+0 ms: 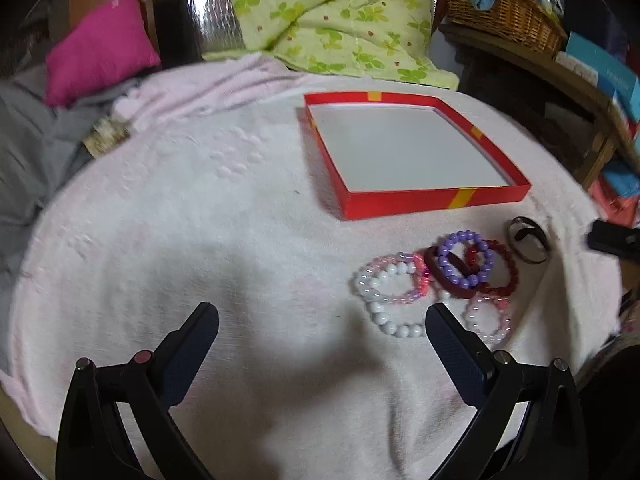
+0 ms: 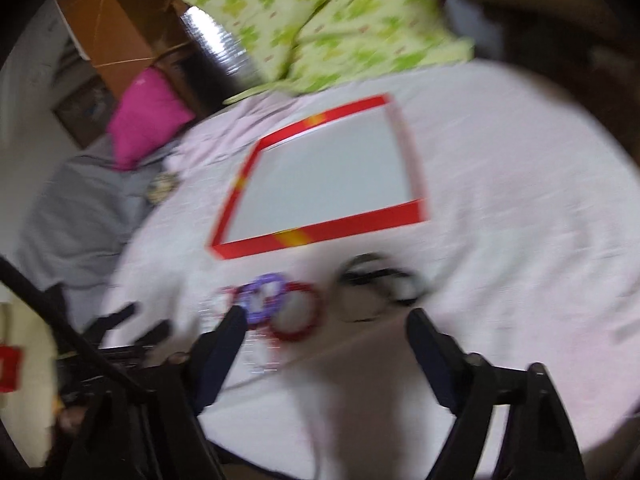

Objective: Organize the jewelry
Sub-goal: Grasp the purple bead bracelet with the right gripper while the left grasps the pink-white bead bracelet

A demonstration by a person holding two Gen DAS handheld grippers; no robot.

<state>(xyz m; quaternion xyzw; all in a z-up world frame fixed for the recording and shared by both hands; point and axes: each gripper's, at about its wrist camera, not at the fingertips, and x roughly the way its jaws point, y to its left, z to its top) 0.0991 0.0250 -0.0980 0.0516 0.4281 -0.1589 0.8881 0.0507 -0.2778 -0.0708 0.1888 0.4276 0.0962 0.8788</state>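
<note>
Bracelets (image 1: 436, 284): beaded, overlapping | left gripper (image 1: 322, 320): agape, empty | right gripper (image 2: 326, 318): agape, empty

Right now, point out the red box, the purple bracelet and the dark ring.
red box (image 1: 404, 202), left wrist view, near wall.
purple bracelet (image 1: 464, 236), left wrist view, far beads.
dark ring (image 1: 532, 260), left wrist view, near edge of band.

A pink blanket (image 1: 200, 208) carries a red box (image 1: 400, 202) and bracelets (image 1: 460, 264).

Dim indoor light; right wrist view motion-blurred; fisheye edges dark.
</note>
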